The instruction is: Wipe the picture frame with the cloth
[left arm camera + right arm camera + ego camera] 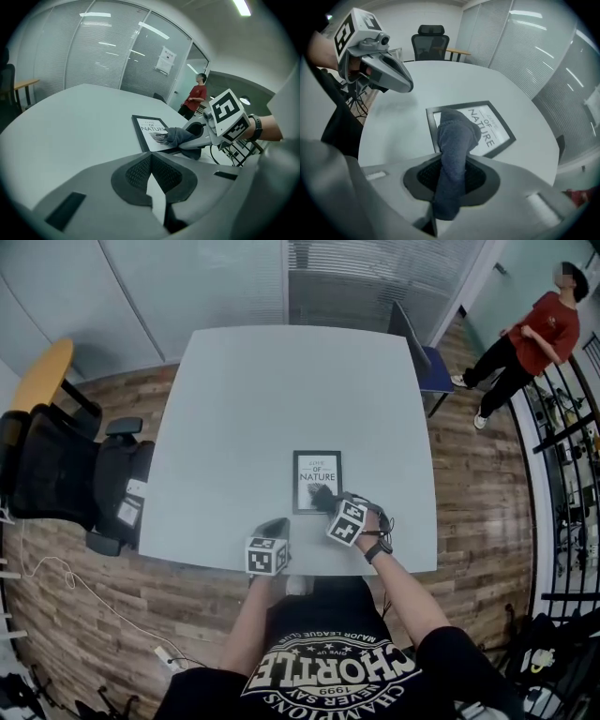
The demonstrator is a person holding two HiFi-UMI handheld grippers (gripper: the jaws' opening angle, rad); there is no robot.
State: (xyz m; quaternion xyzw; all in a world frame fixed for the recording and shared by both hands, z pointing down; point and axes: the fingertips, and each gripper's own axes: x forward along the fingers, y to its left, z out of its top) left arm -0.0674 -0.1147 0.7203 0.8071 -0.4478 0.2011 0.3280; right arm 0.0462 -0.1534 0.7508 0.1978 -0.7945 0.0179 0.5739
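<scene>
Right hand-held gripper point(451, 180): the jaws are clamped on the cloth point(457, 136), which runs up between the two pads and out past the tips.
Cloth: dark blue-grey, bunched. In the left gripper view we see its free end pressed on the near end of the picture frame point(487, 126), over the dark drawing under the lettering.
Picture frame: it has a thin black border and a white print reading "NATURE". It lies flat on the bench point(281, 399), close to the edge nearest us and a little to our right of the middle.
Left hand-held gripper point(277, 529): the jaws are together at the tips with nothing between them. It sits over the near edge of the bench, just to the left of the frame and apart from it. We cannot tell whether it touches the bench.
Bench: pale grey top with rounded corners; the frame and cloth are the only things on it.
Surroundings: a black office chair point(66, 474) stands at the bench's left side on a wood-plank floor point(478, 484). A person in a red top point(534, 338) stands well away at the far right.
</scene>
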